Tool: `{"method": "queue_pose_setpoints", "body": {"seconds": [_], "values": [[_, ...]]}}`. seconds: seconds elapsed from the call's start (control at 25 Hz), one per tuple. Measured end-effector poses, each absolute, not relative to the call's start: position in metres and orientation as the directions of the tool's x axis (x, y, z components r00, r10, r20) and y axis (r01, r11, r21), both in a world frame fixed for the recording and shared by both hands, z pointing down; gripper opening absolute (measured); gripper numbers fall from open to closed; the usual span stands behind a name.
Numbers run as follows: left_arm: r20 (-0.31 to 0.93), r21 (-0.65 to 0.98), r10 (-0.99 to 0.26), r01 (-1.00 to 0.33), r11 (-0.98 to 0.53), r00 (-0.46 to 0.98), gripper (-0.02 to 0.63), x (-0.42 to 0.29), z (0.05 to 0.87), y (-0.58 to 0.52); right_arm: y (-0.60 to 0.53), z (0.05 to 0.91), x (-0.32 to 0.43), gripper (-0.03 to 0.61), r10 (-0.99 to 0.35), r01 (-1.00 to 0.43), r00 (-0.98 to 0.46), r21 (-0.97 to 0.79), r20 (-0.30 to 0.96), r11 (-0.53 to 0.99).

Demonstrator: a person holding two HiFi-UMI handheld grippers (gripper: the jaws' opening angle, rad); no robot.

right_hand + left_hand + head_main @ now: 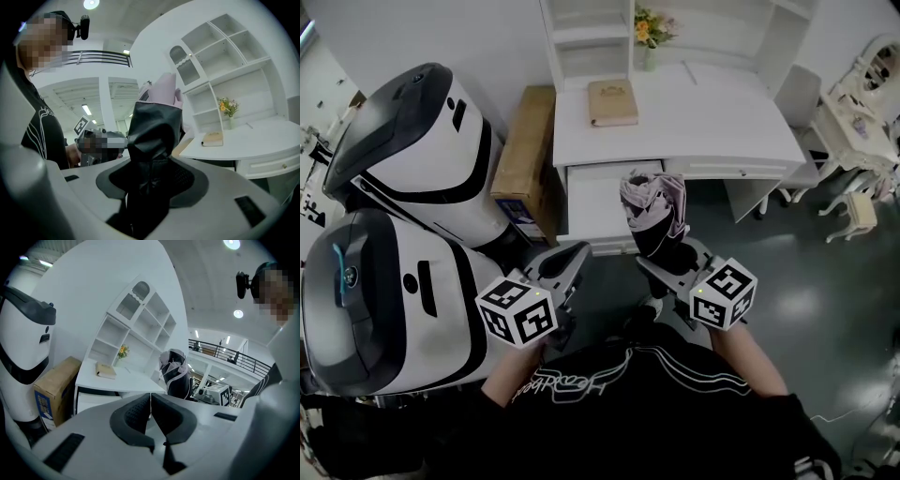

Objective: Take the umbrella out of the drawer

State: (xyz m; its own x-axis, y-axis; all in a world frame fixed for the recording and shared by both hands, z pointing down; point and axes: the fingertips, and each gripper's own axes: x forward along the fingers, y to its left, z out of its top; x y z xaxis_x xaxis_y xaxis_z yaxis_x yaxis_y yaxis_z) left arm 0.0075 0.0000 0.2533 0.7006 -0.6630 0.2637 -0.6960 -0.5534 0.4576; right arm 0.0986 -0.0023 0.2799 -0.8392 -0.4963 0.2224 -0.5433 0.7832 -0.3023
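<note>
A folded black and pale pink umbrella [652, 211] is held up in front of the white desk [722, 122]; my right gripper [661, 255] is shut on its black lower part. In the right gripper view the umbrella [154, 136] fills the space between the jaws and rises above them. My left gripper [572, 262] hangs to the left of it, jaws shut with nothing between them [151, 416]. From the left gripper view the umbrella [176, 373] is seen ahead to the right. The open drawer [595, 211] sticks out of the desk's left side, below the umbrella.
A tan book [612, 101] and a small vase of flowers [649, 33] sit on the desk under a white shelf unit [591, 33]. A cardboard box [528, 155] stands left of the desk. Two large white and black machines [412, 150] fill the left side. White chairs [858, 122] stand at right.
</note>
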Motion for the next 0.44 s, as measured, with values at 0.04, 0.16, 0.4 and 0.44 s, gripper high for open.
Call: {"method": "queue_pose_setpoints", "body": {"seconds": [0.04,0.16,0.4,0.44], "values": [[0.259,0.463,-0.667,-0.696,-0.548,0.698,0.021,0.008,0.253,-0.004,-0.005,0.28,0.1,0.216,-0.494,-0.542,-0.84,-0.297,0.225,0.786],[0.252,0.464,-0.668,-0.693,-0.551,0.7,0.021,0.012,0.256,-0.011,-0.01,0.279,0.102,0.216,-0.494,-0.54,-0.841,-0.288,0.221,0.791],[0.237,0.445,-0.681,-0.701,-0.558,0.693,0.021,0.007,0.259,-0.026,-0.017,0.291,0.104,0.216,-0.507,-0.553,-0.833,-0.288,0.222,0.782],[0.233,0.444,-0.683,-0.701,-0.558,0.692,0.021,0.007,0.259,-0.028,-0.018,0.293,0.105,0.216,-0.507,-0.555,-0.832,-0.287,0.226,0.781]]}}
